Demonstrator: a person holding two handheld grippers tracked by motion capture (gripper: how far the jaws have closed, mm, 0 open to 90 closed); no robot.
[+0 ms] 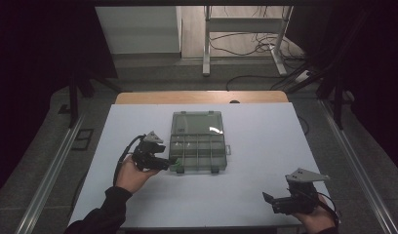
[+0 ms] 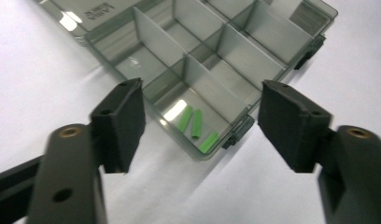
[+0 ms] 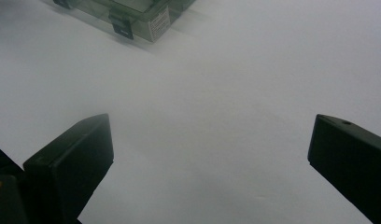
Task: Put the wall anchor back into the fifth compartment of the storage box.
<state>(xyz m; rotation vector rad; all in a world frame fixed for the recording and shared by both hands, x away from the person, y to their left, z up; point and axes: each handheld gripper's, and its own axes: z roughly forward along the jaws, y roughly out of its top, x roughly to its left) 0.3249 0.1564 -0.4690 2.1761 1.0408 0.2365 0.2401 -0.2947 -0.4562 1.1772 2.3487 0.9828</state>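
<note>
Your left gripper (image 2: 201, 123), jaws spread and empty, hovers just before the organizer box (image 2: 235, 51); three green pieces (image 2: 196, 125) lie in its nearest compartment. The lid's embossed writing is unreadable. Your right gripper (image 3: 209, 161) is spread too.

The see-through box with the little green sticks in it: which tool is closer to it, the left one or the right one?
The left tool. It hovers at the box's near left corner, open over the green sticks. The right tool sits open, well away, near the table's front right.
</note>
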